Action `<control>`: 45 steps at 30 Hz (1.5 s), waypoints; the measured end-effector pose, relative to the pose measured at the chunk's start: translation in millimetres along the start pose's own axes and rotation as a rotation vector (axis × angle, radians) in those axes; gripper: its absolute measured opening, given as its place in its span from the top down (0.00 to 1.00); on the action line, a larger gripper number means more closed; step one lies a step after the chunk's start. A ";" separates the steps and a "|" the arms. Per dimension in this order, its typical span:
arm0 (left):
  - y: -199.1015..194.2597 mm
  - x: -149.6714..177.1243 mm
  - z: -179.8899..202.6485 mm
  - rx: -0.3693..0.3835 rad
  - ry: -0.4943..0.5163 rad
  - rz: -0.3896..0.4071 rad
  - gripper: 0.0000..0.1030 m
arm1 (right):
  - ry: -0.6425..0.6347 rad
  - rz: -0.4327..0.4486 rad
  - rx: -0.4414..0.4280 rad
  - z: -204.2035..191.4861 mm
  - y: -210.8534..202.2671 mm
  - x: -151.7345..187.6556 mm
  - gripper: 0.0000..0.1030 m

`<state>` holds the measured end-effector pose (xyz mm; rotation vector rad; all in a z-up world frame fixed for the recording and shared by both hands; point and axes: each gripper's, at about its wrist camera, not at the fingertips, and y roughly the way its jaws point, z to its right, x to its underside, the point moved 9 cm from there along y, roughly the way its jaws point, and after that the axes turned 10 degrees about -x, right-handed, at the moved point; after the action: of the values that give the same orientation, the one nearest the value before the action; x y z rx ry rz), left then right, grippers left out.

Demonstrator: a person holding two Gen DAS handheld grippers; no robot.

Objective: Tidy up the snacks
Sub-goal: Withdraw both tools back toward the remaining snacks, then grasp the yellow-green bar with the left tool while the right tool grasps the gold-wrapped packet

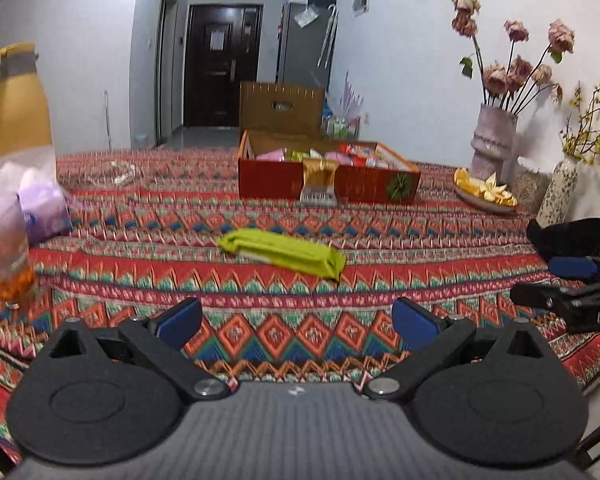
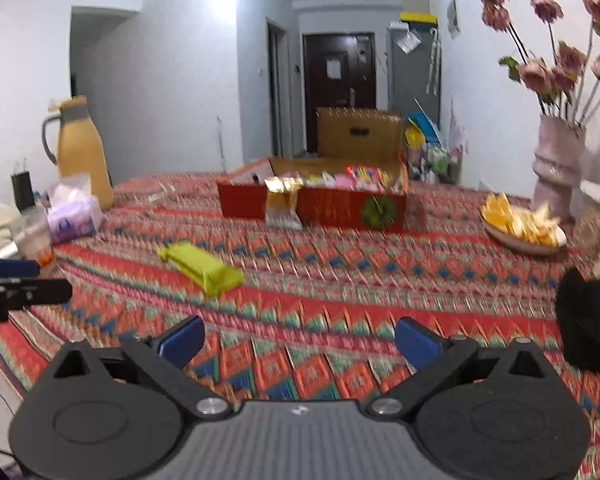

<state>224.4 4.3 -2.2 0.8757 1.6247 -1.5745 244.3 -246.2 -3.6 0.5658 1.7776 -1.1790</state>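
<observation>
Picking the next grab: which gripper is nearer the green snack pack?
Left, by a little. The green snack pack lies straight ahead of the left gripper; from the right gripper it sits ahead and off to the left.

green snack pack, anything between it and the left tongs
Nothing visible. The left tongs stand open and empty, and only bare patterned tablecloth lies between them and the green snack pack. The red box sits farther back, beyond the pack.
</observation>
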 end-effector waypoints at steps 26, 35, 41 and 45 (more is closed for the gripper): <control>231.5 -60.7 39.5 0.021 -0.054 -0.174 0.00 | 0.073 -0.085 0.069 50.9 58.4 0.4 0.01; 207.0 -48.6 19.0 0.003 0.130 -0.082 0.67 | 0.020 -0.048 0.054 54.3 111.7 -54.9 0.01; 193.6 -63.5 -36.9 -0.027 -0.037 -0.038 0.67 | -0.012 -0.041 -0.025 35.3 196.4 -103.3 0.06; 187.3 -72.7 -46.6 0.007 -0.063 -0.005 0.67 | 0.011 -0.047 -0.043 16.7 262.3 -125.5 0.13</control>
<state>420.6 57.1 -38.1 0.8175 1.5791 -1.5964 511.9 -133.0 -23.0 0.5090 1.8301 -1.1680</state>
